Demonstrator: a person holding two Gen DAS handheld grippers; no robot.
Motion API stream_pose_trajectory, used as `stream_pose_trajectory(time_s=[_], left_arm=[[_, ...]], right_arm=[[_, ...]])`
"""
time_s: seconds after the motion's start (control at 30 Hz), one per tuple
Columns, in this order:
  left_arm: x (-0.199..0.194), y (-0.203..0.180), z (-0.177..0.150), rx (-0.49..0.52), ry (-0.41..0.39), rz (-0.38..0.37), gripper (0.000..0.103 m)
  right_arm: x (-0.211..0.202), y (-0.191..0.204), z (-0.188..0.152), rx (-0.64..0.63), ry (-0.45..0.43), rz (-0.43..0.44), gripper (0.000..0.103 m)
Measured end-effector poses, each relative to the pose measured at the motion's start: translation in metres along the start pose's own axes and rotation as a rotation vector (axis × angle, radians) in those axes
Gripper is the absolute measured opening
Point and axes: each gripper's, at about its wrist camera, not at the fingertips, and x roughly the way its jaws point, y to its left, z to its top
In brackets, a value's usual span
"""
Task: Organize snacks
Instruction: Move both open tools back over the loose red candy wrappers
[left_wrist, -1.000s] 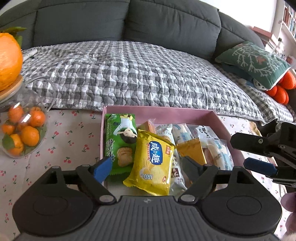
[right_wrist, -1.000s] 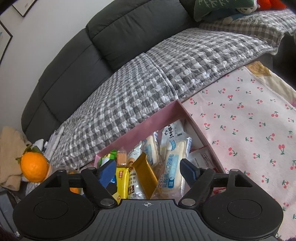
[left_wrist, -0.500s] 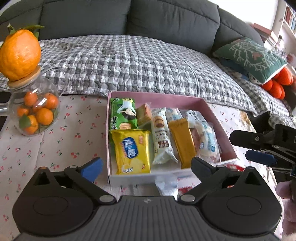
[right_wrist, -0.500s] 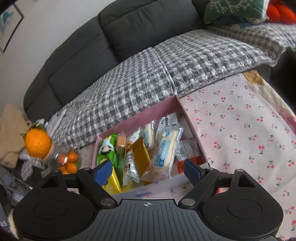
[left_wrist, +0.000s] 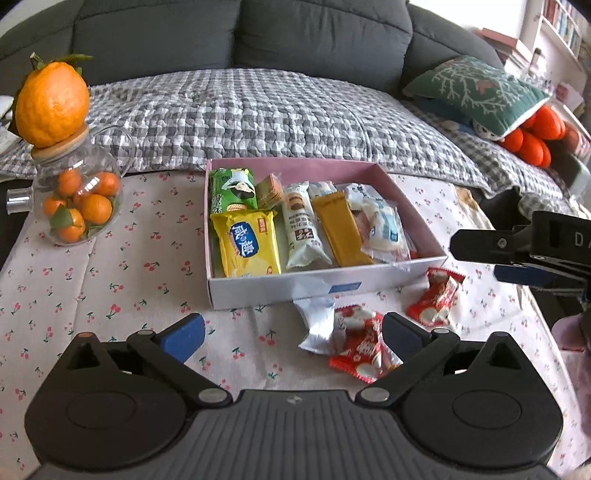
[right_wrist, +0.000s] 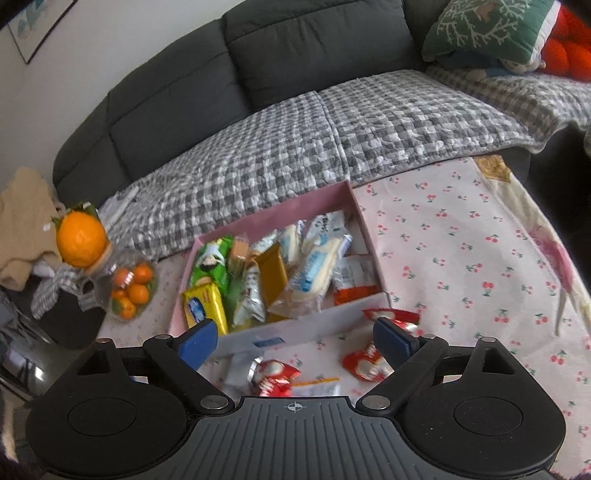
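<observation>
A pink-lined box (left_wrist: 421, 206) (right_wrist: 365, 225) on the cherry-print tablecloth holds several snacks: a green pack (left_wrist: 232, 190), a yellow cracker pack (left_wrist: 247, 247), a gold bar (left_wrist: 340, 229), white wrapped cakes (left_wrist: 384, 225). Red-and-white packets (left_wrist: 360, 345) (left_wrist: 437, 297) and a silver packet (left_wrist: 319, 325) lie loose before the box; they also show in the right wrist view (right_wrist: 271, 374) (right_wrist: 365, 363). My left gripper (left_wrist: 293, 332) is open and empty, pulled back from the box. My right gripper (right_wrist: 295, 338) is open and empty, and shows at the right in the left view (left_wrist: 517, 258).
A glass jar of small oranges (left_wrist: 79, 206) with a large orange on its lid (left_wrist: 51, 105) stands left of the box. A sofa with a checked blanket (left_wrist: 258, 118) lies behind the table. A green cushion (left_wrist: 476, 90) sits at the right.
Both grippers have pulled back and up from the box. The whole box and the loose packets in front of it have come into view.
</observation>
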Motion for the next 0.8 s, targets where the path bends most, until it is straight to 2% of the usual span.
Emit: stream_pose_trajectory(time_s=[0.43, 0.7, 0.8], left_arm=[[-0.004, -0.001, -0.033, 0.100, 0.012, 0.003, 0.102], [0.004, -0.009, -0.041, 0.090, 0.002, -0.005, 0.102], [0.007, -0.020, -0.042, 0.139, -0.035, -0.006, 0.095]], right_arm=[[-0.014, -0.034, -0.023, -0.068, 0.020, -0.087, 0.093], [-0.013, -0.046, -0.037, -0.140, 0.045, -0.128, 0.093], [-0.009, -0.048, -0.045, -0.192, 0.062, -0.132, 0.093]])
